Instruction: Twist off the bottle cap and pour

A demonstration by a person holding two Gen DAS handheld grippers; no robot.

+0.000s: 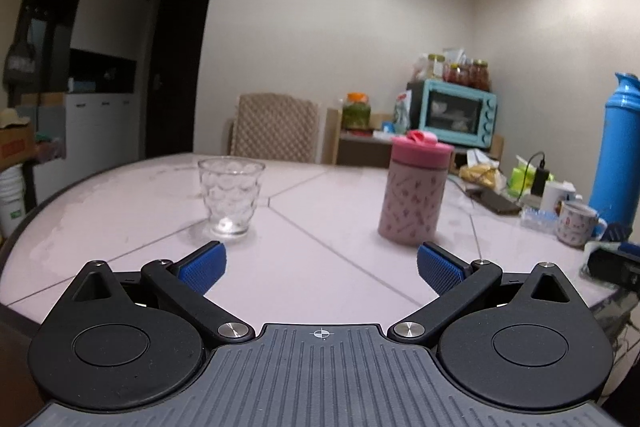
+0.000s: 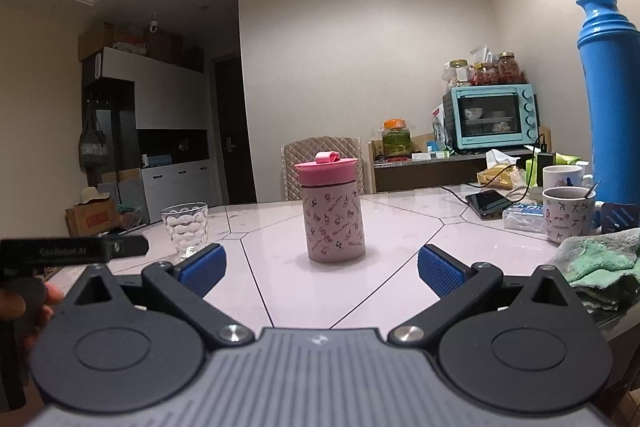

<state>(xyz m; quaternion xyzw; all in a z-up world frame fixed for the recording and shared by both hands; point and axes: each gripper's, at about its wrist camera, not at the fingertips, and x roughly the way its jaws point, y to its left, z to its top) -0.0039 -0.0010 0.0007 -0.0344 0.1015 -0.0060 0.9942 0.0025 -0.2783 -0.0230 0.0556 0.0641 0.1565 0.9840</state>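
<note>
A pale pink patterned bottle (image 1: 412, 203) with a darker pink screw cap (image 1: 420, 150) stands upright on the white table (image 1: 320, 267). It shows in the right wrist view (image 2: 334, 227) with its cap (image 2: 326, 173) on. A clear dimpled glass (image 1: 230, 197) stands to its left, also in the right wrist view (image 2: 186, 229); it looks empty. My left gripper (image 1: 320, 263) is open and empty, short of both, between glass and bottle. My right gripper (image 2: 320, 267) is open and empty, facing the bottle from a short distance.
On the table's right stand a tall blue thermos (image 2: 612, 99), two mugs (image 2: 568, 213), a phone (image 2: 486, 203) with cables and a green cloth (image 2: 596, 263). A chair (image 2: 324, 163) and a shelf with a teal oven (image 2: 494, 117) lie beyond. The left gripper's body (image 2: 72, 251) shows at left.
</note>
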